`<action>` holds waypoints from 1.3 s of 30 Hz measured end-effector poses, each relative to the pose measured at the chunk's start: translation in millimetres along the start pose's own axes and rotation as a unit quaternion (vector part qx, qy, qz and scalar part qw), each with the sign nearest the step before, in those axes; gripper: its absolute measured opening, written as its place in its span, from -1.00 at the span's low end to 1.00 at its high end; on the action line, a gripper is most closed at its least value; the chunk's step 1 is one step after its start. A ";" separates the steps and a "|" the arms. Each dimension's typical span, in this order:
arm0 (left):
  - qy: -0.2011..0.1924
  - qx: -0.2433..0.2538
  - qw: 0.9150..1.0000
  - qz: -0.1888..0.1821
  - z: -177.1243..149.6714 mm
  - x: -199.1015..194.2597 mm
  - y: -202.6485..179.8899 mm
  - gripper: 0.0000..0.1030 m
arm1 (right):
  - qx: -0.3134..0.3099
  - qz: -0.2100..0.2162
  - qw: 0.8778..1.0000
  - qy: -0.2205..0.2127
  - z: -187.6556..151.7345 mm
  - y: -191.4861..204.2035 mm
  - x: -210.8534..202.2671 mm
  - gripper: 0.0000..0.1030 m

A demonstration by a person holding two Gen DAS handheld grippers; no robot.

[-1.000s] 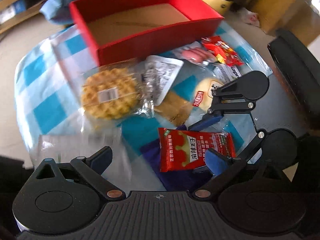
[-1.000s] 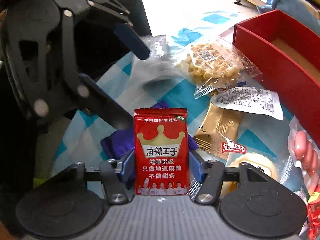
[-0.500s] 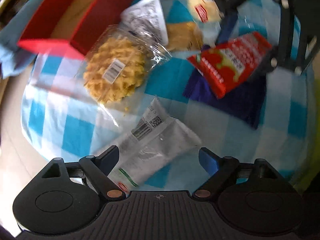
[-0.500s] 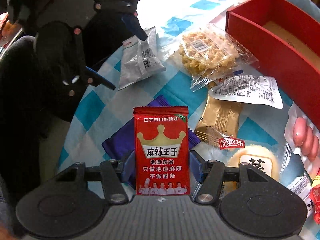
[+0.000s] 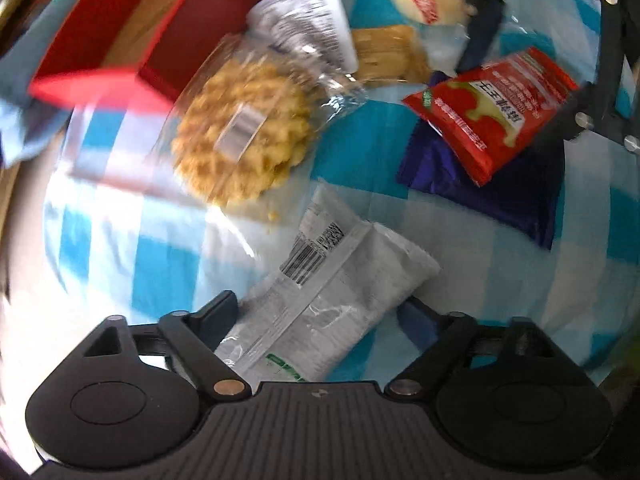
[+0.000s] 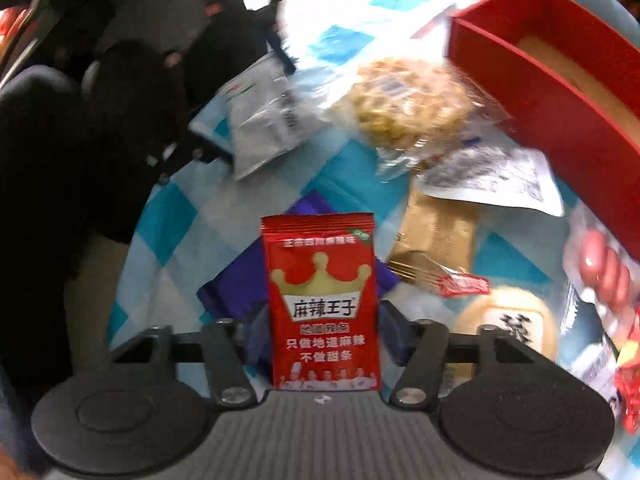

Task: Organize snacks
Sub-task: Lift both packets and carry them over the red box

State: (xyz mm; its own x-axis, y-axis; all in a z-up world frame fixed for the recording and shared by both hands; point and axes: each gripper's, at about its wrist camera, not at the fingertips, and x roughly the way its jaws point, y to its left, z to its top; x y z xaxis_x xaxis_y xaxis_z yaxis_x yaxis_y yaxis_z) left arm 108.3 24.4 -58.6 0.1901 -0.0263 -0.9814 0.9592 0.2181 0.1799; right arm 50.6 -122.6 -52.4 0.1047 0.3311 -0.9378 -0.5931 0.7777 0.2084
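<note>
My left gripper (image 5: 320, 312) points down at the blue-and-white checked cloth (image 5: 160, 280). A white packet with a barcode (image 5: 332, 292) lies between its jaws, which are closing; the pads do not clearly press on it. My right gripper (image 6: 324, 332) is shut on a red spicy-snack packet with a gold crown (image 6: 320, 300), held upright, and its jaws are still tightening. The same red packet (image 5: 492, 108) shows at the upper right of the left wrist view, above a purple packet (image 5: 492, 184). The red box (image 6: 560, 92) stands open and empty at the far side.
A wrapped round waffle (image 5: 244, 132) lies beside the red box (image 5: 132, 40). Near the right gripper lie a white printed pouch (image 6: 488, 176), a tan biscuit packet (image 6: 436, 240), a round cake (image 6: 508, 320) and wrapped sausages (image 6: 600, 268). The cloth's edge drops off at the left.
The left gripper rolled, swung away from the red packet and sank over the white packet, its jaws narrowing around it. The right gripper stayed put, holding the red packet.
</note>
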 end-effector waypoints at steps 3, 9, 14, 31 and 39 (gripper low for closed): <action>0.016 -0.042 0.999 -0.017 1.1 -4.6 -0.5 0.24 | 0.016 -0.008 1.000 -0.003 -2.4 -5.1 -5.3 -0.13; 0.009 -0.152 0.988 -0.010 10.1 -9.5 -4.0 0.09 | 0.071 -0.012 0.997 -0.035 -19.6 -10.1 -18.2 -0.17; -0.012 -0.255 0.967 -0.012 6.4 -11.5 -0.2 0.03 | 0.118 -0.002 0.990 -0.073 -33.9 -18.0 -26.5 -0.18; -0.155 -0.410 0.898 0.033 16.2 -106.1 -37.9 -0.08 | 0.136 -0.047 0.964 -0.224 -61.1 -6.6 -113.0 -0.18; -0.215 -0.413 0.883 0.059 58.1 -118.7 -20.8 -0.08 | 0.168 -0.094 0.943 -0.272 -52.6 -27.8 -140.5 -0.18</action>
State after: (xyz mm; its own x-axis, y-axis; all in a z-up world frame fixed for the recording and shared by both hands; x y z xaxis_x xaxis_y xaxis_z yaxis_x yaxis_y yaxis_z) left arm 77.9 -33.6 58.1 0.5107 -0.2842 -0.8115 0.4808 0.8768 -0.0045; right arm 10.3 -218.8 58.9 0.6315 0.3250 -0.7040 -0.2470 0.9449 0.2147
